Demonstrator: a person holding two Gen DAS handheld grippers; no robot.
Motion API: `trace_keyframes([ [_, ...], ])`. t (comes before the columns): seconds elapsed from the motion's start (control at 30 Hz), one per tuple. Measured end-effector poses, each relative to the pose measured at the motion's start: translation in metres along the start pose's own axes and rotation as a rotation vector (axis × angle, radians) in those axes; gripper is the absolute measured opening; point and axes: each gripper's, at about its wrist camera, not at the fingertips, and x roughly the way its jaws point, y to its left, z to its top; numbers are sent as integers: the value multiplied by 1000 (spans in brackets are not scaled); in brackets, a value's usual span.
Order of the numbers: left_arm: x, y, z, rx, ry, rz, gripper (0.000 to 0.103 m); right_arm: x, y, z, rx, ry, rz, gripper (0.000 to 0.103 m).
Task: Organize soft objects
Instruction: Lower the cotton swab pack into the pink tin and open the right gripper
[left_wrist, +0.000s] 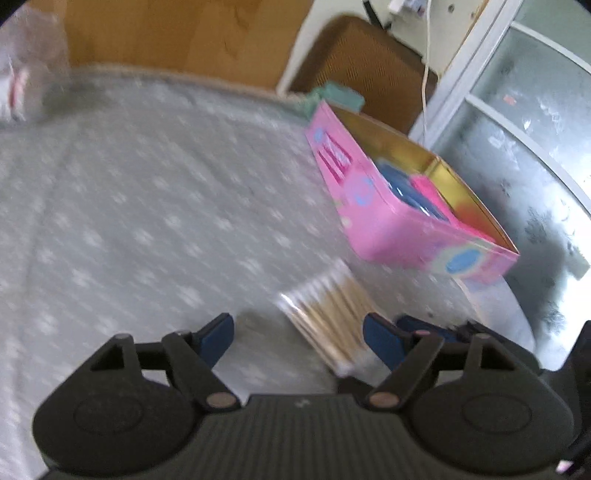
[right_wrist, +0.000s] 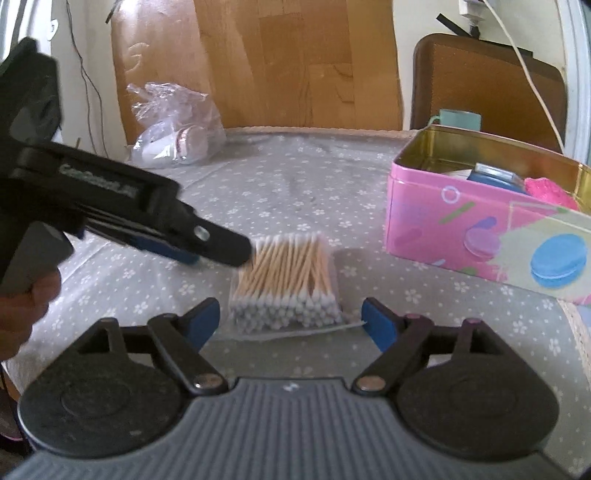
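Observation:
A clear pack of cotton swabs (right_wrist: 286, 284) lies on the grey flowered tablecloth (right_wrist: 295, 192); it also shows in the left wrist view (left_wrist: 330, 317). My right gripper (right_wrist: 290, 321) is open, just in front of the pack's near end. My left gripper (left_wrist: 299, 334) is open, its jaws to either side of the pack; in the right wrist view it (right_wrist: 221, 249) reaches in from the left and touches the pack's far left corner. An open pink tin (right_wrist: 480, 221) holds blue and pink items; it also shows in the left wrist view (left_wrist: 388, 206).
A crumpled clear plastic bag (right_wrist: 177, 129) lies at the back left of the table. A teal cup (right_wrist: 460, 118) stands behind the tin. A brown chair back (right_wrist: 487, 85) and a wooden board (right_wrist: 295, 62) are behind the table. The table's right edge (right_wrist: 576, 325) is near.

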Motion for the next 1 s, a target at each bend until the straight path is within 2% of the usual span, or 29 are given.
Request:
trace_keyframes([
  [0.03, 5, -3, -1, -19, 22, -17, 82, 3, -1, 0, 5, 10, 16, 83],
  [0.07, 8, -7, -3, -26, 10, -16, 79, 5, 1, -1, -3, 0, 15, 75],
  [0.1, 12, -12, -3, -11, 11, -8, 56, 5, 2, 0, -16, -5, 29, 62],
  [0.13, 13, -19, -5, 17, 7, 3, 47, 3, 2, 0, -15, -12, 61, 57],
  [0.17, 17, -24, -5, 32, 19, -13, 44, 2, 3, 1, -7, -21, 66, 55],
  [0.2, 18, -27, -4, 19, 29, -42, 44, 1, 3, 1, -6, -35, 59, 54],
  [0.23, 18, -31, -3, 13, 27, -37, 44, -2, 2, 2, -7, -58, 49, 54],
  [0.33, 12, -49, 14, 66, -10, -51, 44, -21, -6, 13, -18, -177, 1, 54],
  [0.43, 2, -81, 40, 165, -75, -91, 46, -40, -25, 31, 0, -298, -62, 54],
  [0.53, 10, -117, 71, 251, -99, -121, 47, -45, -54, 50, 25, -352, -142, 55],
  [0.63, 40, -149, 101, 315, -105, -128, 48, -39, -90, 70, 69, -353, -211, 55],
  [0.73, 81, -172, 127, 328, -85, -104, 51, -24, -127, 85, 119, -311, -275, 55],
  [0.77, 95, -176, 135, 322, -79, -95, 58, -17, -136, 88, 127, -299, -305, 57],
  [0.8, 107, -180, 140, 317, -73, -84, 68, -9, -146, 91, 136, -284, -356, 63],
  [0.87, 132, -184, 150, 306, -72, -24, 74, 8, -167, 93, 158, -227, -462, 71],
  [0.9, 141, -182, 153, 289, -82, 19, 74, 11, -177, 91, 181, -197, -489, 71],
  [0.93, 147, -179, 152, 270, -85, 49, 74, 9, -185, 87, 218, -195, -492, 71],
  [1.0, 148, -166, 149, 232, -81, 41, 74, -6, -188, 77, 258, -245, -441, 71],
])
